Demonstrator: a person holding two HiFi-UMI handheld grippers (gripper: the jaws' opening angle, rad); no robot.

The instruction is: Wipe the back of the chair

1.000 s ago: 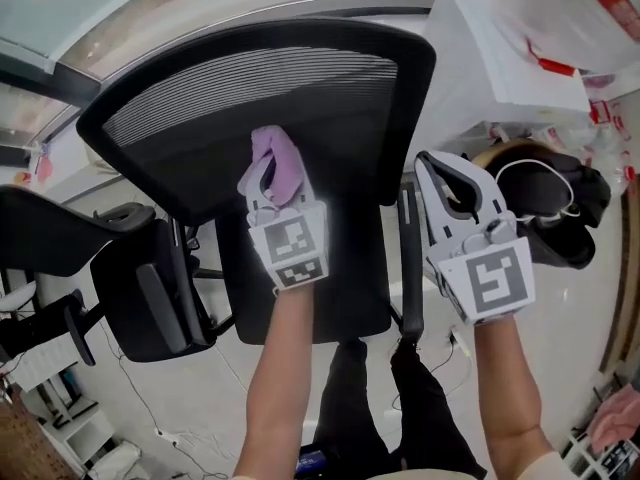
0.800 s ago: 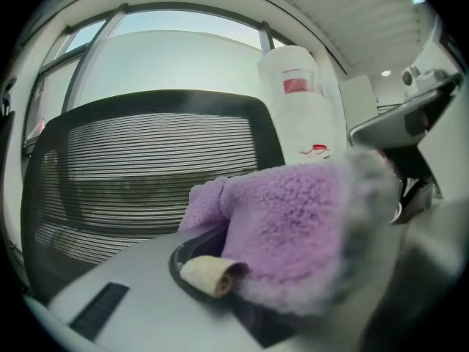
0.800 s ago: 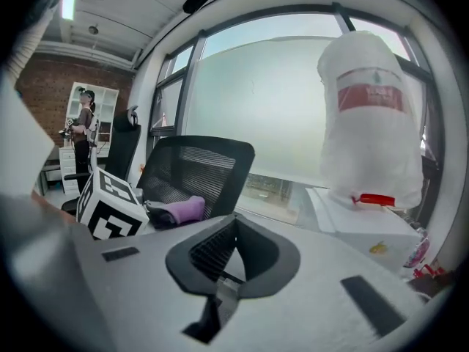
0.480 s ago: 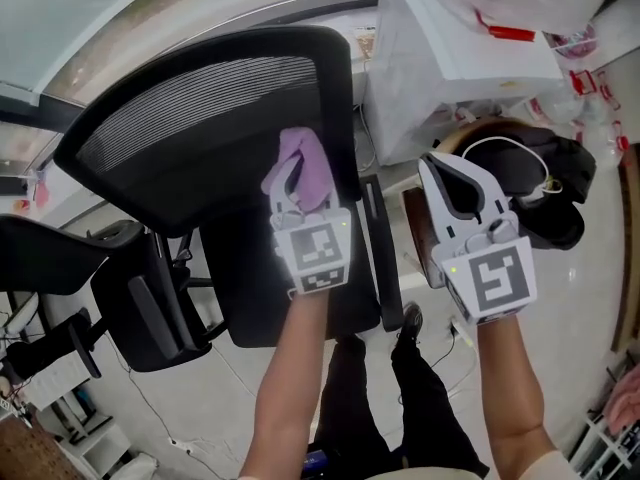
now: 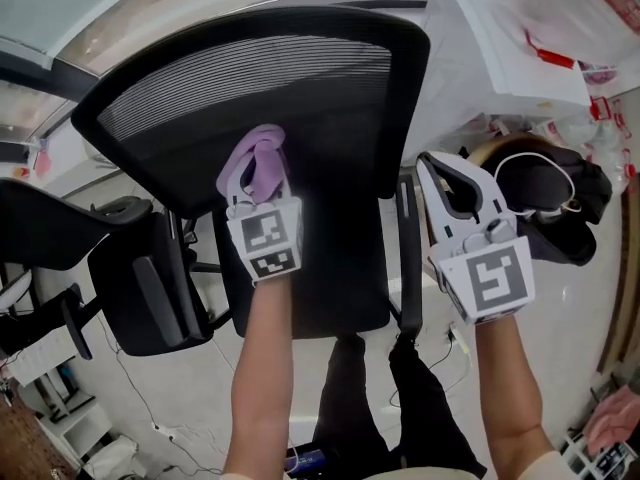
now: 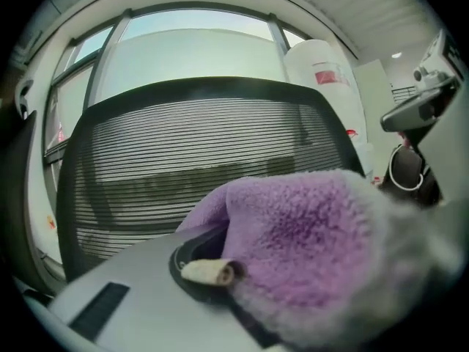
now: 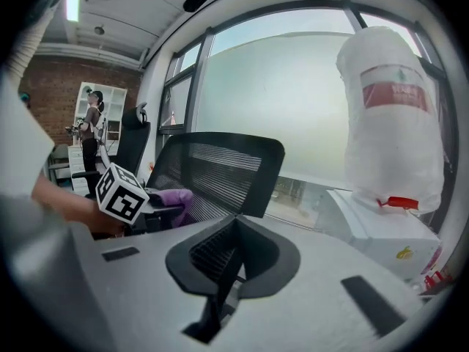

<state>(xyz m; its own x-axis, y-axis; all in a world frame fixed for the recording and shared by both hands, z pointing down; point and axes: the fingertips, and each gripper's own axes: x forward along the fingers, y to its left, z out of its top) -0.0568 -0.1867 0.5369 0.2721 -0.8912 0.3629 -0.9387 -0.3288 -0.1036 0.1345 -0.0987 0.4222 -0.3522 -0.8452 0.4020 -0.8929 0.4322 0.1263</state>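
outstretched left forearm (image 5: 262,353) apparently swung leftward

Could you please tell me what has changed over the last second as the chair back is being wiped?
The left hand-held gripper, shut on the purple cloth, swept along the backrest from its right edge back toward the middle. Nothing was taken up or let go. The right hand-held gripper stays shut and empty, to the right of the backrest.

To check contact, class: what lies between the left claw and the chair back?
The purple cloth, clamped in the left claw, fronts the chair back; the head view shows it.
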